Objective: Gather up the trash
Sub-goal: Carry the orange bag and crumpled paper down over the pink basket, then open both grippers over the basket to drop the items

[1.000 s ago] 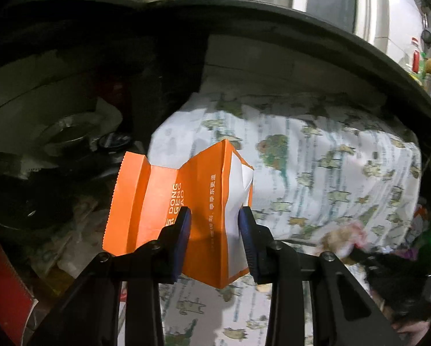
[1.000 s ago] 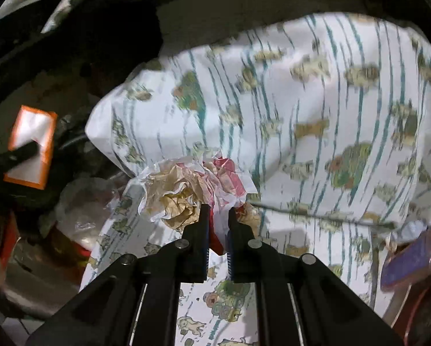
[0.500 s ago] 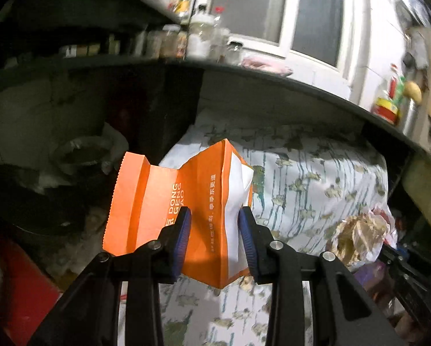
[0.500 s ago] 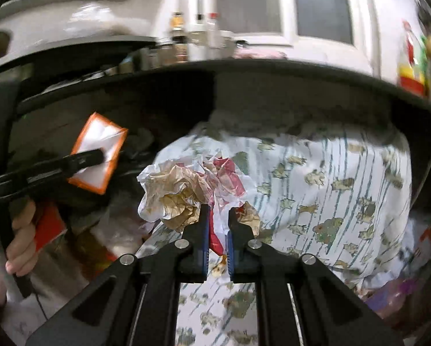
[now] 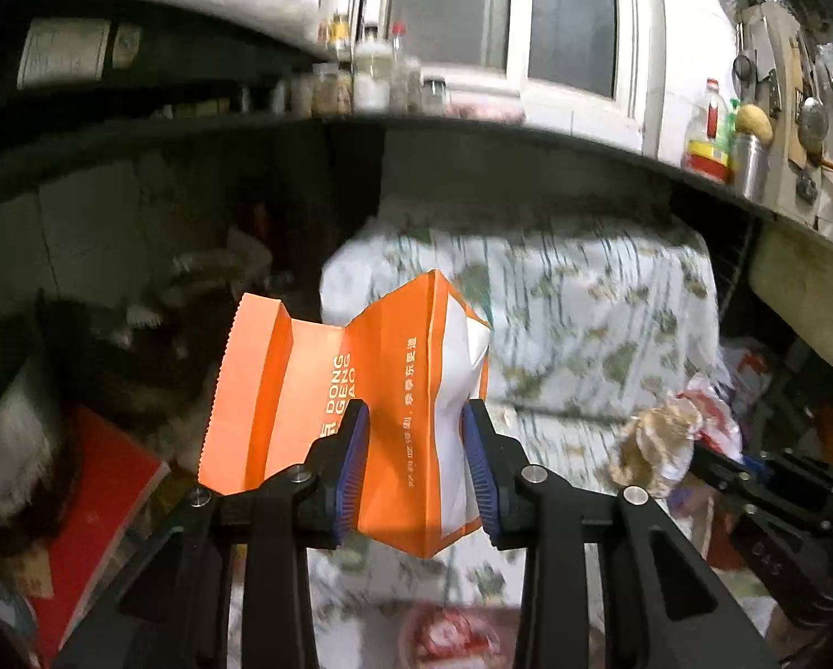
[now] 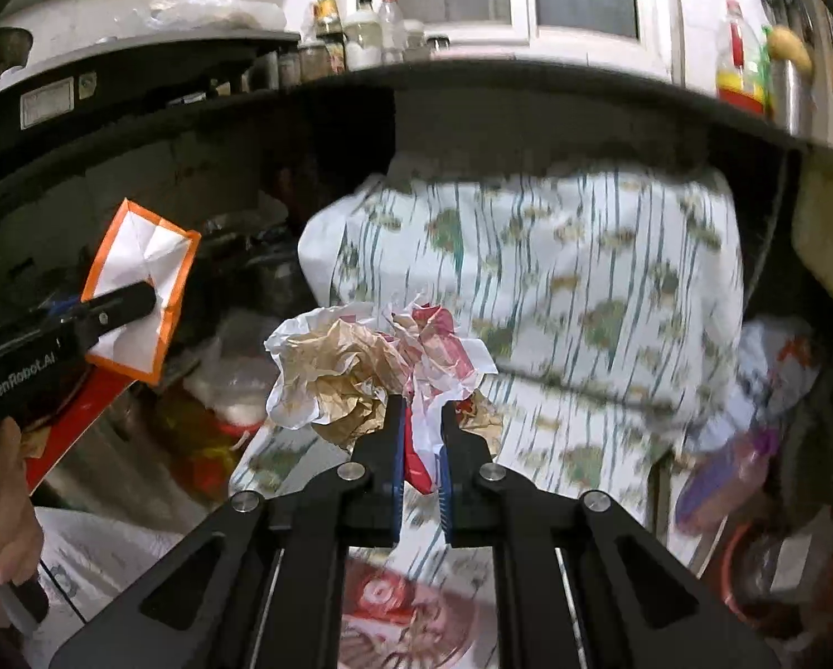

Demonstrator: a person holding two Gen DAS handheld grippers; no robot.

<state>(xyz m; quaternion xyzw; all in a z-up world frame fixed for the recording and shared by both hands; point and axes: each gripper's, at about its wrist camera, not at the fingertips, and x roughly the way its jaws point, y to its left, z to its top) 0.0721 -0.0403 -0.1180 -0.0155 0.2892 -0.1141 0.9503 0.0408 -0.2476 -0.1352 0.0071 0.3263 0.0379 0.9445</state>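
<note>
A: What fills most of the view?
B: A white cloth with green stripes and a leafy print point(image 5: 600, 323), draped over something bulky under a dark shelf edge point(image 5: 472, 134) that carries glass jars and bottles point(image 5: 372, 83).

A: And the trash?
B: The left hand-held gripper point(image 5: 413, 465) is clamped on a creased orange paper bag with a white lining point(image 5: 305, 390), lifted in front of the cloth. The right hand-held gripper point(image 6: 421, 457) has its jaws almost together, pinching a crumpled wad of brown, white and red wrapper paper point(image 6: 361, 368), also held up off the cloth.

A: Anything else?
B: From the right wrist view, a person's hand point(image 6: 9, 507) grips the left tool's handle at the left edge.
</note>
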